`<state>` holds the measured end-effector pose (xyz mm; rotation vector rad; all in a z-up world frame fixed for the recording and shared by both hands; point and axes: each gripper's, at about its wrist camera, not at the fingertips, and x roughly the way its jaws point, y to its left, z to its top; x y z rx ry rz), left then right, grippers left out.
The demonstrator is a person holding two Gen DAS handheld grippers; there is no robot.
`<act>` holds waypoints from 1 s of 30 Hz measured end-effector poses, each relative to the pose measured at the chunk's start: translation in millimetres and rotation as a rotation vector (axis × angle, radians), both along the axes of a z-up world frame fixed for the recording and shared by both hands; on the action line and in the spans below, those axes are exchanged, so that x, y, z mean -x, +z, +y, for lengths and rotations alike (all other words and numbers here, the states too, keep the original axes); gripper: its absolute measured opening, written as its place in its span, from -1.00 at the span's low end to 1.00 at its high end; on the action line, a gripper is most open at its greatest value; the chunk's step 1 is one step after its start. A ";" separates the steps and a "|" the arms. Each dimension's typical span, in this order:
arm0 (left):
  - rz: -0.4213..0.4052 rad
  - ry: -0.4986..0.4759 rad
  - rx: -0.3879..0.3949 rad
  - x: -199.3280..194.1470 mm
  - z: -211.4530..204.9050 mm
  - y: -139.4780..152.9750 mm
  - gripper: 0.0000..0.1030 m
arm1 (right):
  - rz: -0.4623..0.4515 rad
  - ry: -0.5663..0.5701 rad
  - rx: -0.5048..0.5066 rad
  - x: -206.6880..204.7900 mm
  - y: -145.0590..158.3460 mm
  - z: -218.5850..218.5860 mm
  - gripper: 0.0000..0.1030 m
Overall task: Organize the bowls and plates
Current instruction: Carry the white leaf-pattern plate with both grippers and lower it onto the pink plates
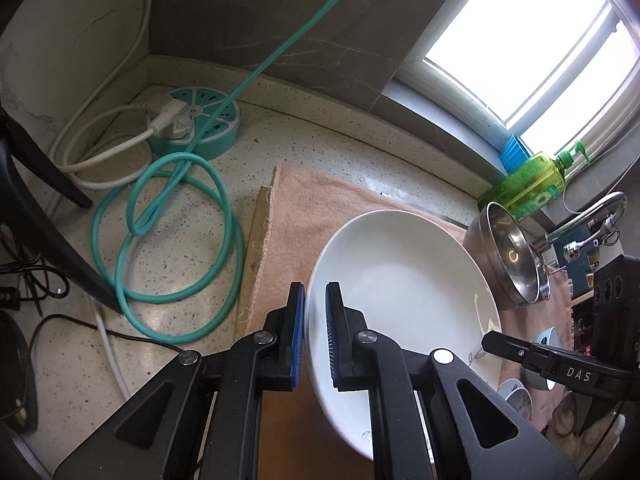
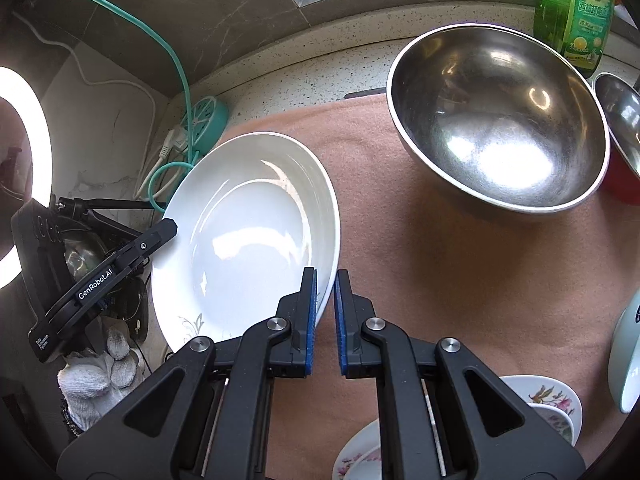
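Already both tools have the white plate (image 2: 248,232): the left gripper (image 1: 316,334) is clamped on its left rim and the right gripper (image 2: 325,320) on its right rim, blue pads pinching only thin edges. It looks lifted and tilted above the pink towel (image 2: 460,280). Glazed rims are slick, so uneven pull between the hands could let it slip and drop. Just right of the plate stands the large steel bowl (image 2: 496,120); a swing that way could knock it. Floral dishes (image 2: 556,400) lie near, under the right hand's path.
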<state>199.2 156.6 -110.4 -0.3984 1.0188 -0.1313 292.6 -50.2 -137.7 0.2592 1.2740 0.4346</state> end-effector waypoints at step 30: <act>-0.015 -0.014 0.052 100.4 -125.8 29.3 -0.83 | -0.017 0.023 0.008 88.2 26.5 -136.0 -0.83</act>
